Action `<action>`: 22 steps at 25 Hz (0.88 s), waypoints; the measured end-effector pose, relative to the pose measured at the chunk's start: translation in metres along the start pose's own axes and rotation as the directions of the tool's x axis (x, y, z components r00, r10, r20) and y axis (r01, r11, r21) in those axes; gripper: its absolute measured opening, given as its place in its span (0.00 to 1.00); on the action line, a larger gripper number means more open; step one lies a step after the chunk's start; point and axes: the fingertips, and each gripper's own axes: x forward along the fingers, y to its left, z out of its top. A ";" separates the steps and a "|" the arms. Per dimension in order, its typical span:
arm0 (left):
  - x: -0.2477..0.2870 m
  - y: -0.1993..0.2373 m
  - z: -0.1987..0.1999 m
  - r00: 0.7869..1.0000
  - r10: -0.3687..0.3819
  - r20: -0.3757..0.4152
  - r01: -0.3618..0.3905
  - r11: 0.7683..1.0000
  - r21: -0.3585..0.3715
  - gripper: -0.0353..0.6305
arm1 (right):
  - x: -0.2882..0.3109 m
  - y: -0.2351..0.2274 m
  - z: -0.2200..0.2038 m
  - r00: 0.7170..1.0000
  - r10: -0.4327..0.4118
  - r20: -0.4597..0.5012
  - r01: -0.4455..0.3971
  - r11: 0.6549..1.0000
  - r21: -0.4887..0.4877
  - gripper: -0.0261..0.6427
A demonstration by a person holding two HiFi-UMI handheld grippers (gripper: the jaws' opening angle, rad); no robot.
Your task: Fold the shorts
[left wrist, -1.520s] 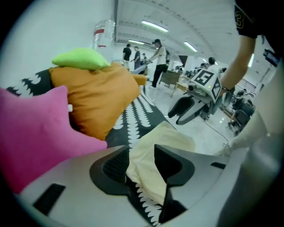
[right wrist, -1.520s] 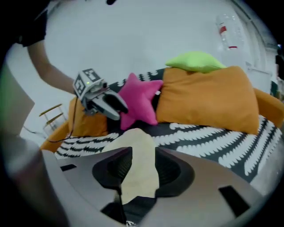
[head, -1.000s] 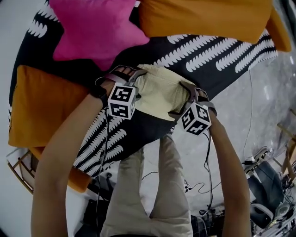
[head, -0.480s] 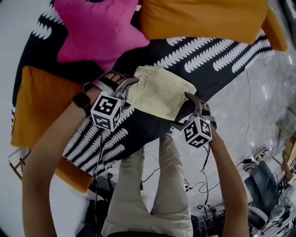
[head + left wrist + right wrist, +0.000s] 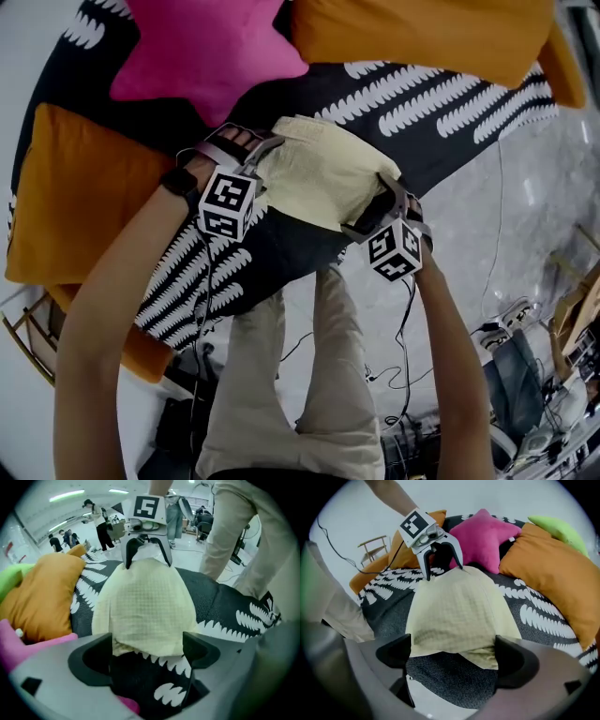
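- The pale yellow shorts lay bunched into a compact bundle on a black cover with white markings, close to its near edge.
- The left gripper had its jaws spread wide. One jaw stood at each side of the shorts' edge, and the cloth filled the gap without being pinched.
- The right gripper sat at the opposite end of the bundle. Its jaws were spread too, and the shorts' edge lay between them on the cover.
- The two grippers faced each other across the shorts. Each showed in the other's view with its jaws splayed and its tips at the cloth.
- A pink star cushion lay just beyond the left gripper.
- An orange cushion lay along the far side of the cover, and a second orange cushion lay at the left.
- A green cushion showed behind the far one.
- The person's legs, in beige trousers, stood at the cover's near edge on a grey floor strewn with cables.
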 end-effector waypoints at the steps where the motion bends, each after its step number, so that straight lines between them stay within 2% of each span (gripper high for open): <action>1: -0.013 0.001 -0.001 1.000 0.018 0.009 -0.018 0.998 -0.058 0.73 | -0.009 0.003 0.004 1.000 0.009 0.012 -0.010 1.000 0.016 0.90; 2: -0.027 0.002 -0.003 0.999 0.045 0.022 -0.041 0.989 -0.145 0.73 | -0.019 0.006 0.007 1.000 0.013 0.023 -0.014 1.000 0.028 0.90; 3: -0.042 0.003 -0.005 0.996 0.075 0.036 -0.063 0.963 -0.263 0.73 | -0.030 0.007 0.010 0.999 0.013 0.033 -0.014 0.999 0.037 0.90; 4: -0.057 0.002 -0.008 0.993 0.109 0.055 -0.078 0.912 -0.402 0.73 | -0.041 0.007 0.013 0.999 0.010 0.042 -0.012 0.999 0.047 0.90; 5: -0.071 -0.001 -0.010 0.987 0.144 0.076 -0.079 0.831 -0.551 0.73 | -0.052 0.007 0.016 0.999 0.009 0.050 -0.012 0.998 0.064 0.90; 6: -0.084 -0.008 -0.010 0.978 0.181 0.101 -0.060 0.715 -0.696 0.73 | -0.061 0.006 0.019 0.998 0.012 0.057 -0.017 0.996 0.085 0.90; 7: -0.094 -0.016 -0.008 0.967 0.219 0.127 -0.021 0.568 -0.823 0.73 | -0.067 0.002 0.024 0.998 0.019 0.065 -0.026 0.994 0.103 0.89; 8: -0.100 -0.025 -0.004 0.955 0.259 0.146 0.030 0.403 -0.915 0.73 | -0.072 -0.006 0.029 0.997 0.031 0.072 -0.039 0.993 0.111 0.89; 9: -0.103 -0.033 0.002 0.941 0.302 0.155 0.082 0.241 -0.967 0.73 | -0.074 -0.017 0.036 0.996 0.049 0.078 -0.058 0.993 0.107 0.89; 10: -0.102 -0.040 0.009 0.926 0.344 0.155 0.130 0.095 -0.987 0.73 | -0.073 -0.028 0.044 0.994 0.073 0.082 -0.081 0.992 0.094 0.88; 11: -0.098 -0.046 0.018 0.912 0.382 0.151 0.174 -0.027 -0.984 0.73 | -0.071 -0.037 0.054 0.991 0.101 0.085 -0.108 0.992 0.073 0.86; 12: -0.092 -0.050 0.026 0.898 0.415 0.144 0.213 -0.126 -0.969 0.73 | -0.066 -0.042 0.064 0.987 0.134 0.086 -0.137 0.990 0.033 0.84; 13: -0.084 -0.052 0.033 0.887 0.442 0.134 0.240 -0.195 -0.951 0.73 | -0.059 -0.043 0.075 0.982 0.169 0.079 -0.166 0.985 -0.039 0.83; 14: -0.075 -0.053 0.039 0.882 0.456 0.120 0.245 -0.225 -0.943 0.73 | -0.050 -0.039 0.085 0.977 0.206 0.058 -0.196 0.970 -0.147 0.81; 15: -0.067 -0.054 0.044 0.884 0.456 0.107 0.225 -0.214 -0.951 0.73 | -0.040 -0.034 0.093 0.971 0.239 0.018 -0.224 0.933 -0.281 0.80; 16: -0.058 -0.055 0.050 0.891 0.444 0.096 0.189 -0.170 -0.967 0.73 | -0.030 -0.027 0.098 0.964 0.263 -0.038 -0.254 0.872 -0.419 0.77; 17: -0.050 -0.055 0.056 0.899 0.429 0.091 0.154 -0.114 -0.981 0.73 | -0.022 -0.022 0.100 0.955 0.278 -0.102 -0.288 0.790 -0.542 0.76; 18: -0.043 -0.055 0.064 0.904 0.417 0.095 0.133 -0.061 -0.989 0.73 | -0.015 -0.017 0.100 0.944 0.284 -0.170 -0.325 0.698 -0.638 0.76; 19: -0.037 -0.053 0.071 0.906 0.409 0.107 0.126 -0.021 -0.992 0.73 | -0.009 -0.015 0.098 0.930 0.280 -0.238 -0.363 0.601 -0.712 0.76; 20: -0.032 -0.049 0.076 0.907 0.404 0.120 0.129 0.006 -0.992 0.73 | -0.003 -0.016 0.095 0.917 0.257 -0.303 -0.395 0.493 -0.775 0.77; 21: -0.026 -0.045 0.078 0.908 0.398 0.127 0.129 0.022 -0.991 0.73 | 0.002 -0.021 0.092 0.909 0.212 -0.360 -0.415 0.366 -0.833 0.79; 22: -0.020 -0.041 0.076 0.914 0.387 0.119 0.115 0.033 -0.993 0.73 | 0.008 -0.028 0.090 0.904 0.151 -0.400 -0.425 0.224 -0.877 0.81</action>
